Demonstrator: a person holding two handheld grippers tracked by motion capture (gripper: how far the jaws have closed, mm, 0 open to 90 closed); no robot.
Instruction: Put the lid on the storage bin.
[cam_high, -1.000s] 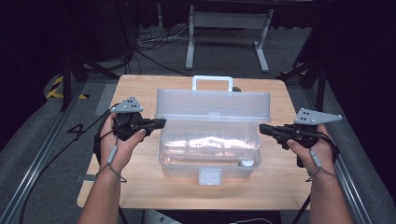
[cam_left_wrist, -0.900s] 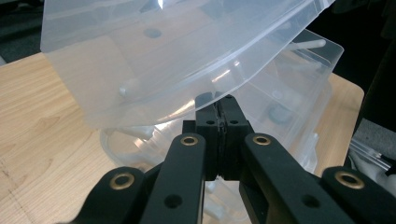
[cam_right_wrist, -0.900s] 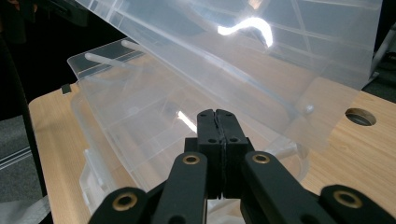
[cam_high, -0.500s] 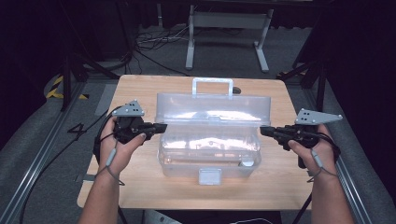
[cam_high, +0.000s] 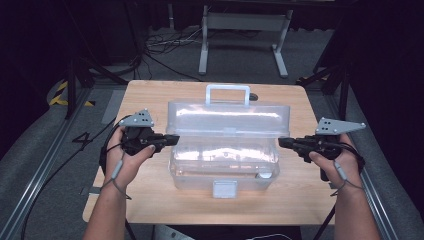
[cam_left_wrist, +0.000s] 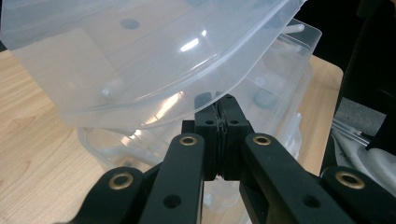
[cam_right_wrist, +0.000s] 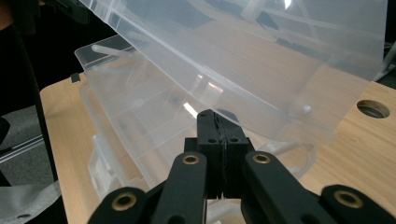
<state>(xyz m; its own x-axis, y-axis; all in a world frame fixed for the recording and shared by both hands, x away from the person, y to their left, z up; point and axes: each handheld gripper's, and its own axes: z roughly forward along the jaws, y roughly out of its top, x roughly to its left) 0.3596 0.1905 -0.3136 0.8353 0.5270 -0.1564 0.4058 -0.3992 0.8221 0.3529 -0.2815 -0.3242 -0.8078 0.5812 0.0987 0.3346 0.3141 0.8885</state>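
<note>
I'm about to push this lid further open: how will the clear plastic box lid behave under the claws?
The clear plastic box lid looks thin, so it will probably flex. Its glossy surface may let the shut left claw and right claw slip. The clear plastic box base seems nearly empty and light; it may slide.

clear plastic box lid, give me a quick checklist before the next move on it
1. Lid raised off the box base: ok, it stands part open, tilted back toward the handle.
2. Left hand-held gripper at the lid's left end: ok, jaws shut, tips just under the lid edge.
3. Right hand-held gripper at the lid's right end: ok, jaws shut, tips under the lid edge.
4. Tips actually bearing the lid: cannot tell, contact is not clear through the clear plastic.
5. Front latch free: ok, it hangs on the base front.
6. Box square on the table: ok, well inside the edges.
</note>
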